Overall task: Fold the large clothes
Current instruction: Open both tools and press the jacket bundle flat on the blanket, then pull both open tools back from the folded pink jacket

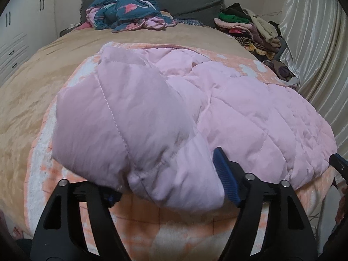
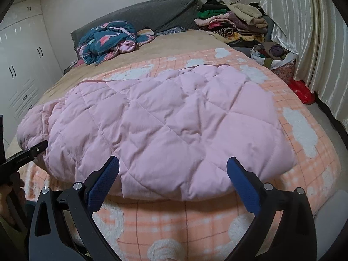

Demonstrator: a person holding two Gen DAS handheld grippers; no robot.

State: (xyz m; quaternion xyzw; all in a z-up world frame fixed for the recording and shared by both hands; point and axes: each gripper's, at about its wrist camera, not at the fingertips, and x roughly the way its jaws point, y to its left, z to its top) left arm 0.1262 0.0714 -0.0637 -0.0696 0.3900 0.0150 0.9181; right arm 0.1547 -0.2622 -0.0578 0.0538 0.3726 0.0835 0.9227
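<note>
The left gripper (image 1: 171,181) had a folded pink sleeve or corner of the quilted pink jacket (image 2: 165,117) between its spread fingers; whether they pinched it could not be told, as one pad was hidden under the cloth. The jacket lay flat on the peach checked blanket (image 2: 304,163) across the near end of the bed (image 2: 174,43), diamond-stitched, puffy, wrinkled, its left part doubled over. The right gripper (image 2: 173,183) stood wide apart at the jacket's near hem, its blue pads (image 2: 243,187) either side of the edge, holding nothing.
</note>
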